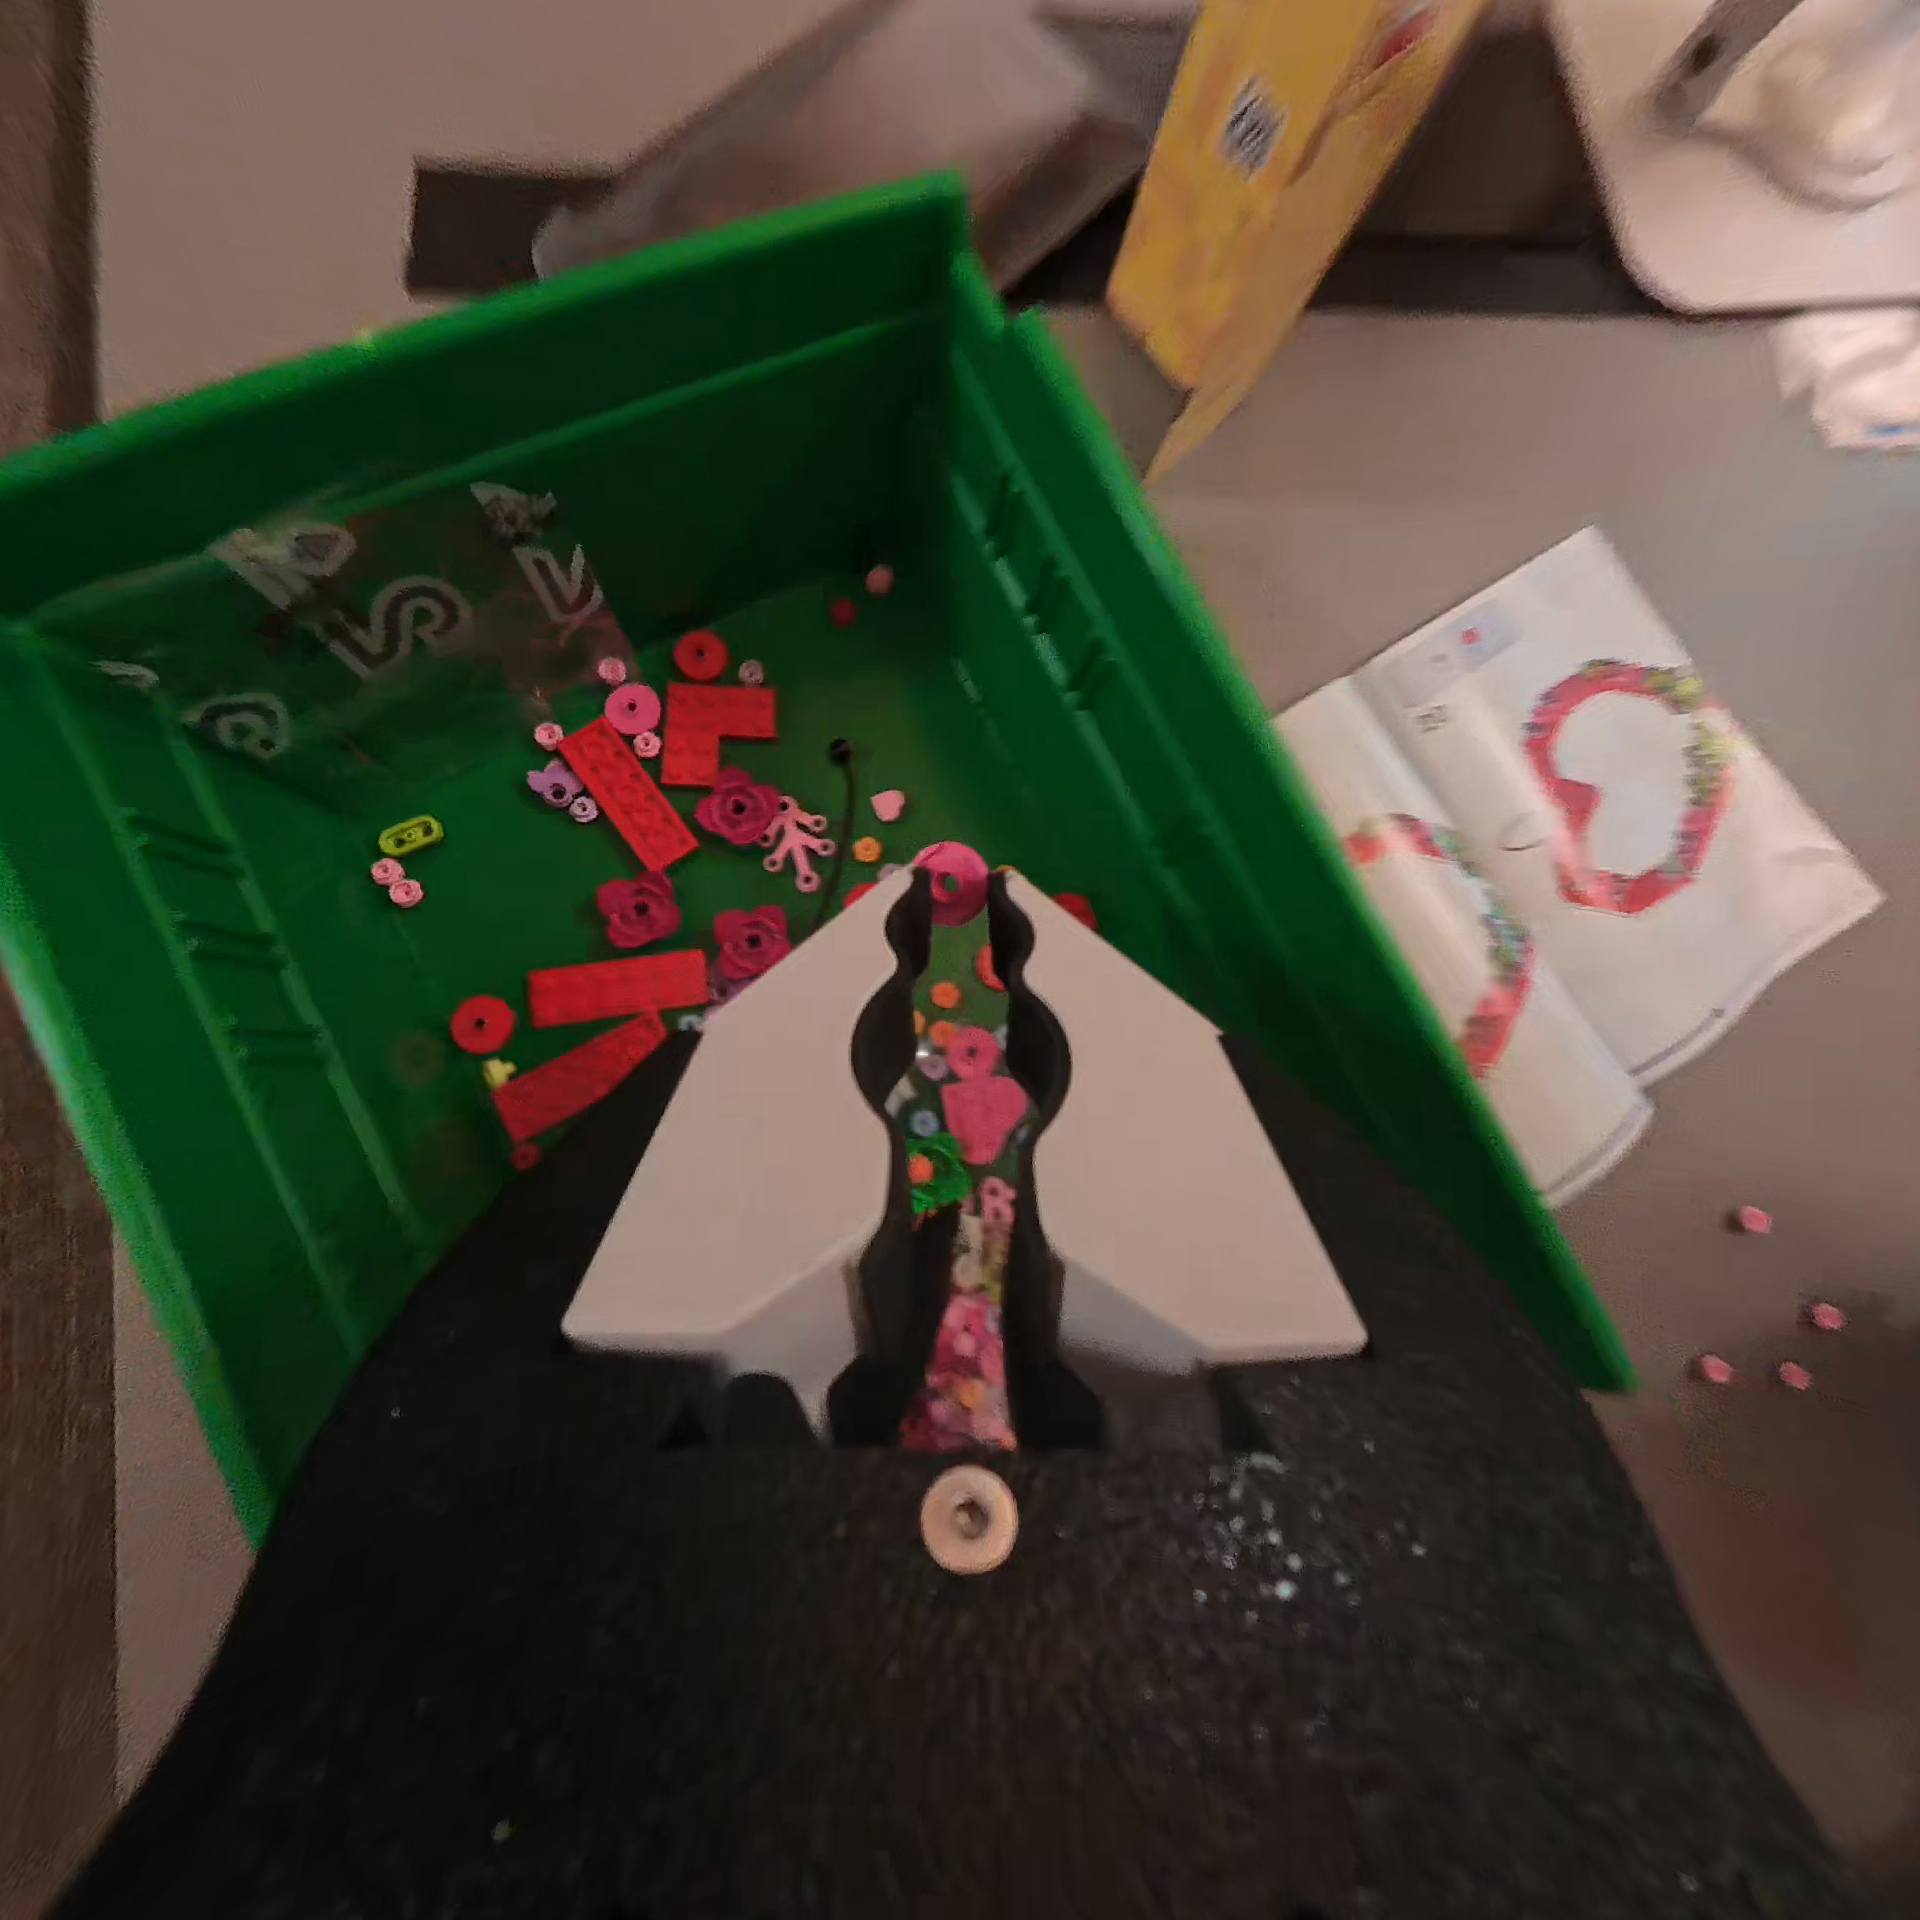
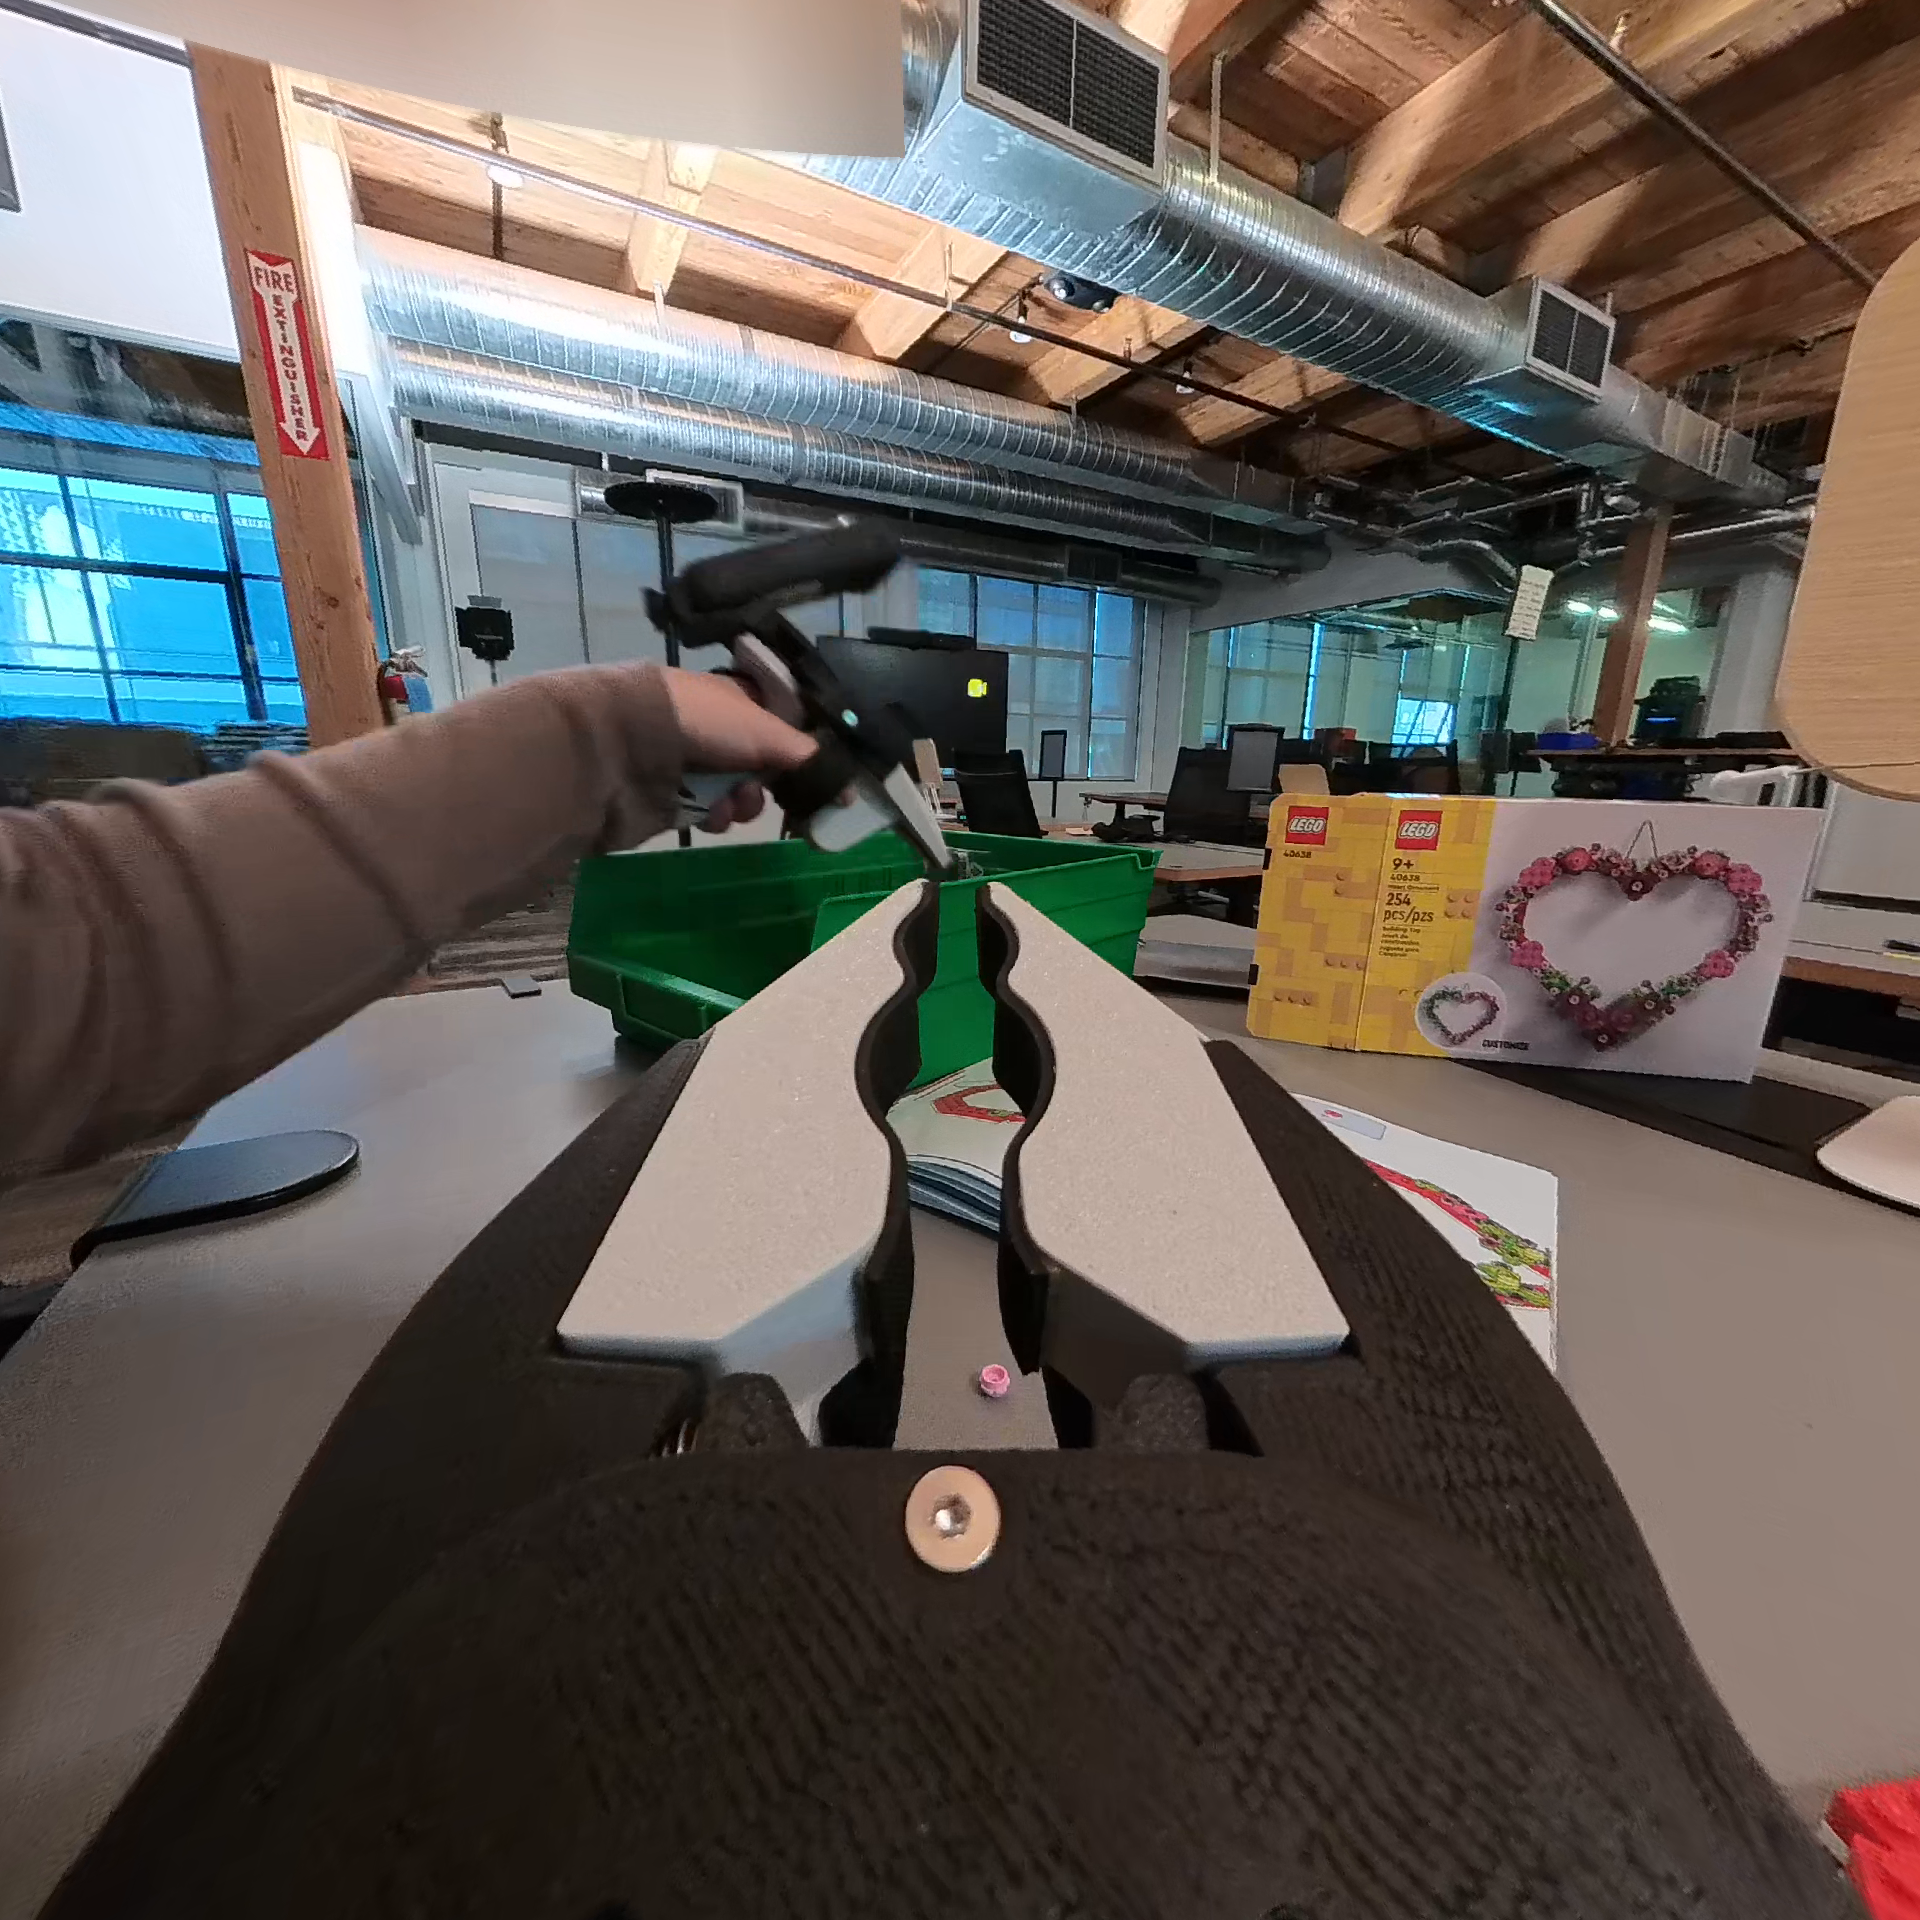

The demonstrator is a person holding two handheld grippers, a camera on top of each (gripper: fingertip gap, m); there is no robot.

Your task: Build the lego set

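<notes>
My left gripper (image 1: 954, 883) reaches down into a green bin (image 1: 623, 281) and is shut on a magenta round piece (image 1: 951, 868) at its fingertips. Below it lie red plates (image 1: 623, 795), dark pink roses (image 1: 738, 805) and many small pink and orange bits. My right gripper (image 2: 954, 899) hovers above the grey table, jaws a narrow gap apart and empty. In the right wrist view a sleeved arm holds the left gripper (image 2: 935, 847) over the bin (image 2: 727, 935). An open instruction booklet (image 1: 1558, 831) lies right of the bin.
A clear plastic bag (image 1: 416, 623) lies in the bin's far corner. The set's box (image 2: 1507, 935) stands behind the booklet (image 2: 1455, 1216). Loose pink studs (image 1: 1751, 1219) lie on the table, one under my right gripper (image 2: 994, 1380). A red piece (image 2: 1881, 1849) sits at the near right edge. About 30 centimetres separates my left fingertips from my right.
</notes>
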